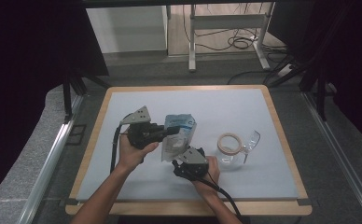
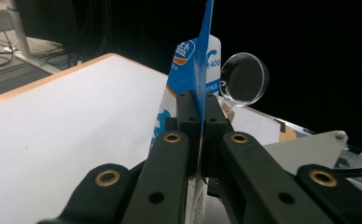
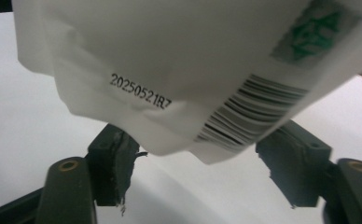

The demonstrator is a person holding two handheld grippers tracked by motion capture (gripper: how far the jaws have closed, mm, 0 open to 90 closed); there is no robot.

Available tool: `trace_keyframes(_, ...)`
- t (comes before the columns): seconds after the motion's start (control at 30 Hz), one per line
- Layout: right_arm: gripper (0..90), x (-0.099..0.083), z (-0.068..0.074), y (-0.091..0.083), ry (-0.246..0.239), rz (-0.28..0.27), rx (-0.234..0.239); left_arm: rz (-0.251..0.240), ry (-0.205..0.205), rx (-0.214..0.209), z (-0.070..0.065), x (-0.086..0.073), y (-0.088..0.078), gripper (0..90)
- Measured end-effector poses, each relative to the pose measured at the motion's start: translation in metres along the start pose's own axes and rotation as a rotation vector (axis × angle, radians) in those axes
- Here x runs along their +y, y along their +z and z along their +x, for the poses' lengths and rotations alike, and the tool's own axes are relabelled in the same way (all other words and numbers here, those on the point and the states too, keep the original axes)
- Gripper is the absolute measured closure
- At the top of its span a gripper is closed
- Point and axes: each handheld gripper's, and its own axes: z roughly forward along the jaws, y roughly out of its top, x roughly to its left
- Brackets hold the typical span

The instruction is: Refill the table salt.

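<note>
Right of centre on the pale surface [image 1: 263, 121], a tape roll [image 1: 230, 143] leans against a clear glass jug [image 1: 244, 145]; cables [image 1: 237, 43] coil on the floor, upper right.

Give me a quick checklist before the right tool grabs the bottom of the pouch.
1. Left tool clamped on the pouch edge: ok.
2. Right tool jaws apart, pouch bottom between them but not pinched: ok.
3. Pouch lifted off the mat: ok.
4. Glass beaker standing clear of both tools: ok.
5. Tape ring touching the beaker: cannot tell.
6. Pouch sealed or opened: cannot tell.
</note>
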Motion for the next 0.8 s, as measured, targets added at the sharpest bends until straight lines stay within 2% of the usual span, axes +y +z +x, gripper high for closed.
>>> trace_keyframes(0.2, 36.4, -0.0043, 0.0001, 0.0009, 0.021, 0.027, 0.031, 0.01, -0.014, -0.012, 0.0023, -0.0032, 0.0069, 90.0)
trace_keyframes(0.33, 36.3, -0.0053, -0.0004, 0.0015, 0.018, 0.031, 0.036, 0.01, -0.006, -0.018, 0.0001, -0.0015, 0.0065, 90.0)
trace_keyframes(0.57, 31.1, -0.0029, -0.0046, -0.0004, -0.001, -0.006, -0.001, -0.005, 0.003, -0.036, -0.0063, 0.0029, 0.0028, 90.0)
trace_keyframes(0.67, 31.6, -0.0023, -0.0034, -0.0027, 0.002, -0.025, 0.029, -0.006, -0.01, -0.045, -0.0049, 0.0032, 0.0041, 90.0)
trace_keyframes(0.7, 31.7, -0.0021, -0.0027, -0.0033, -0.004, -0.023, 0.02, -0.006, -0.012, -0.045, -0.0041, 0.0033, 0.0044, 90.0)
trace_keyframes(0.8, 32.6, -0.0032, -0.0043, -0.0033, 0.014, -0.029, 0.043, -0.005, -0.021, -0.048, -0.0023, 0.0037, 0.0059, 90.0)
